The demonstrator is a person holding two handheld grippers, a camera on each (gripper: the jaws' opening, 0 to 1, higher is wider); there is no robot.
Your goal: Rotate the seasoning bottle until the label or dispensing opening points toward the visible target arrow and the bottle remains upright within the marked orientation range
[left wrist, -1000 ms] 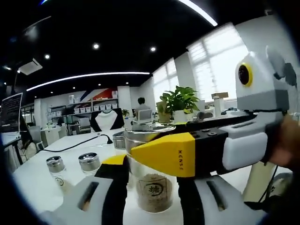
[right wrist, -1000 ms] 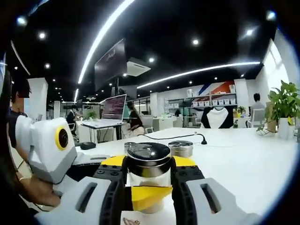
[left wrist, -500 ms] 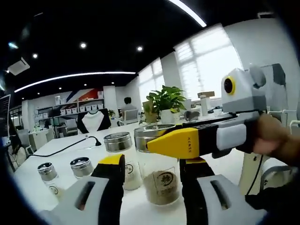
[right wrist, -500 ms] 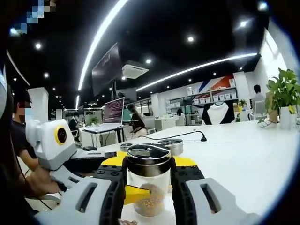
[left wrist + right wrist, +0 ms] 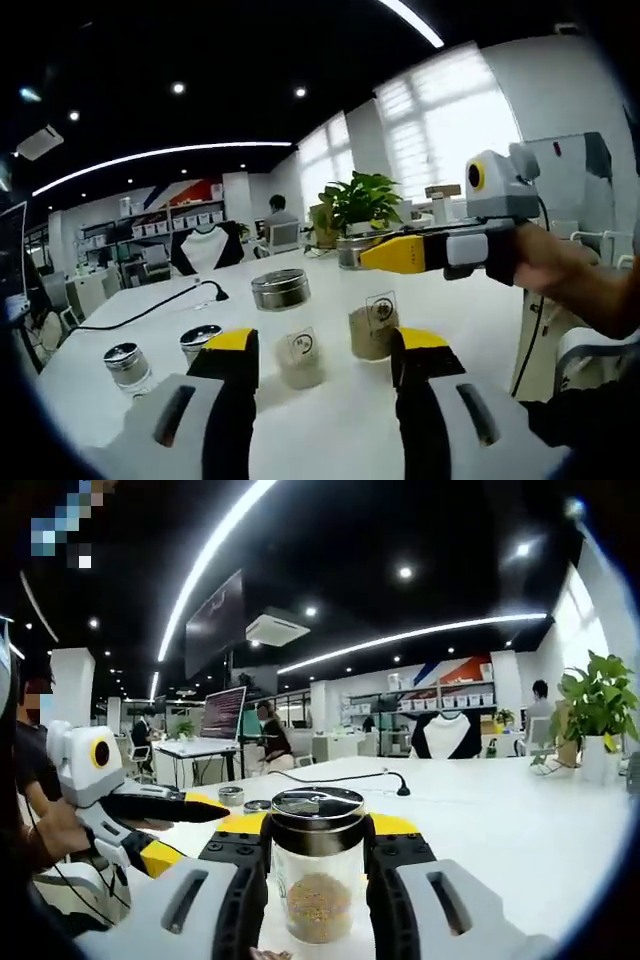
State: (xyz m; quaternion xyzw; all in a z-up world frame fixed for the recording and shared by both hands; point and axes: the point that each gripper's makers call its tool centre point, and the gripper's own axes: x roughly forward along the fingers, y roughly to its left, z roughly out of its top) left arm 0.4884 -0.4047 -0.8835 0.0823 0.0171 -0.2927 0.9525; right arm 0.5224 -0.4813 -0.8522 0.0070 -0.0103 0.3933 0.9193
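A seasoning bottle (image 5: 318, 870) is clamped between the right gripper (image 5: 318, 865)'s jaws for rotation; the left gripper (image 5: 322, 350) is held released nearby; an arrow-aligning twist is judged next.

The right tool (image 5: 318, 855) has its jaws closed against the dark collar of the seasoning bottle (image 5: 318, 880), which stands upright between them on the white worktop (image 5: 520, 830); brown granules fill the lower part of the clear glass (its silver cap sits level); the left tool (image 5: 165, 830) reaches in from the left, held in a person's hand (image 5: 55, 832), its yellow-tipped jaws apart and short of the bottle; two small silver-capped jars (image 5: 243, 799) stand farther back; a black cable (image 5: 345, 777) runs across the surface.
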